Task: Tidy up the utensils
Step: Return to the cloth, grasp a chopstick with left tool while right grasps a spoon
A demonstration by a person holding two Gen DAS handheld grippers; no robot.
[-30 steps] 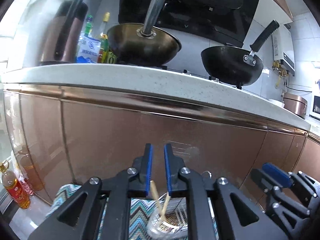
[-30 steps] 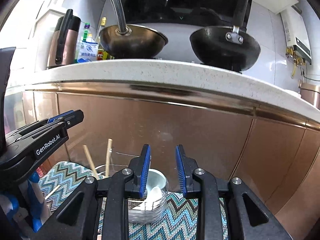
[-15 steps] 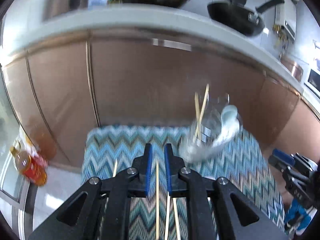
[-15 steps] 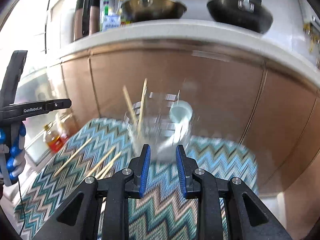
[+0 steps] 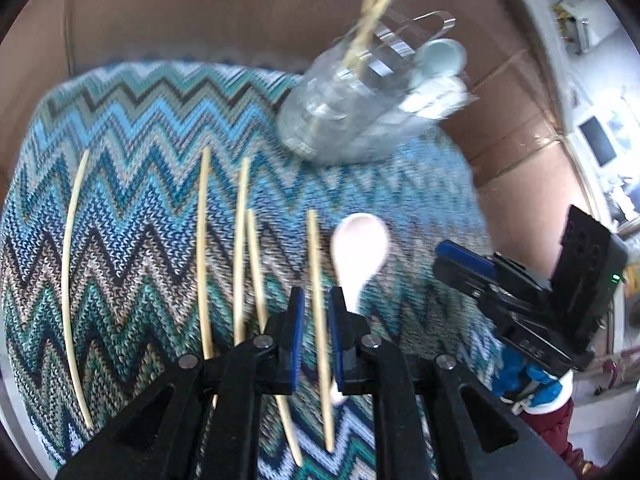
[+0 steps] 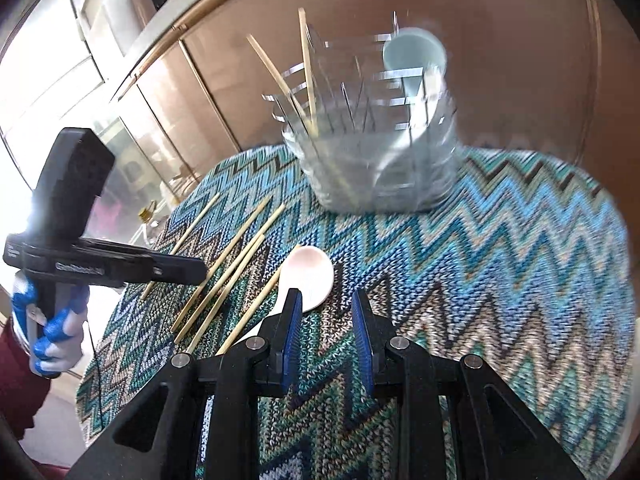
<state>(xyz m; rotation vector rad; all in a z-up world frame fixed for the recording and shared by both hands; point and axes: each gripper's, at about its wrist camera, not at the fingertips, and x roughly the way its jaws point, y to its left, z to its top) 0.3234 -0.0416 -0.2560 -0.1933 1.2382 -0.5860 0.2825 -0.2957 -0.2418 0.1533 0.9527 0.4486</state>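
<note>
Left wrist — chopsticks (image 5: 203,252) lie lengthwise toward holder (image 5: 360,96).

Zigzag mat (image 6: 500,248) — chopsticks (image 5: 202,248), spoon (image 6: 308,276), organizer (image 6: 376,176).

Blue-teal zigzag cloth (image 5: 140,128), white spoon (image 5: 358,244)

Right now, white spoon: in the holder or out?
Out. The white spoon lies flat on the zigzag mat beside loose chopsticks, in front of the clear holder, which holds another spoon.
</note>
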